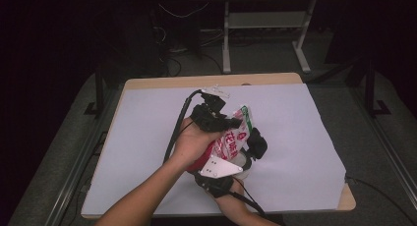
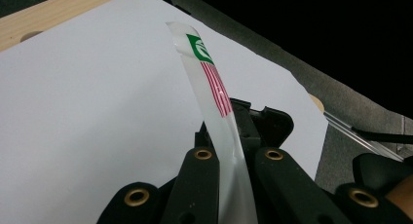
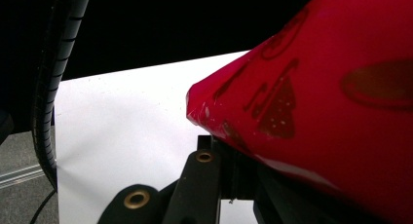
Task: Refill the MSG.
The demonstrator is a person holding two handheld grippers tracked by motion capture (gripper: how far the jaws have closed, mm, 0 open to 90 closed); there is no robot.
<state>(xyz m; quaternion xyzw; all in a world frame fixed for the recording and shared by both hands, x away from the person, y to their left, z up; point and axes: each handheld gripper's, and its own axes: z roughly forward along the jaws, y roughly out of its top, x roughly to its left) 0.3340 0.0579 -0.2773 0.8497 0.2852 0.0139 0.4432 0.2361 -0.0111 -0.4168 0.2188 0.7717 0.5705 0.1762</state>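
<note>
Both forearms enter from the bottom of the high view and meet near the frame's centre. The left hand (image 1: 193, 145) wraps around the left gripper (image 1: 235, 122), whose jaws point toward the upper right and are closed. The right hand (image 1: 232, 197) sits lower, just below centre, carrying the right gripper (image 1: 252, 148) with its grey plate on top; its jaws are closed too and aim upward in the frame.

Snack bag (image 1: 235, 137): glossy plastic film, red body, clear sealed edge. Table (image 1: 206, 80): light wood, covered by a matt white paper sheet (image 1: 295, 137). Gripper jaws matt black plastic with brass-looking rivets.
</note>
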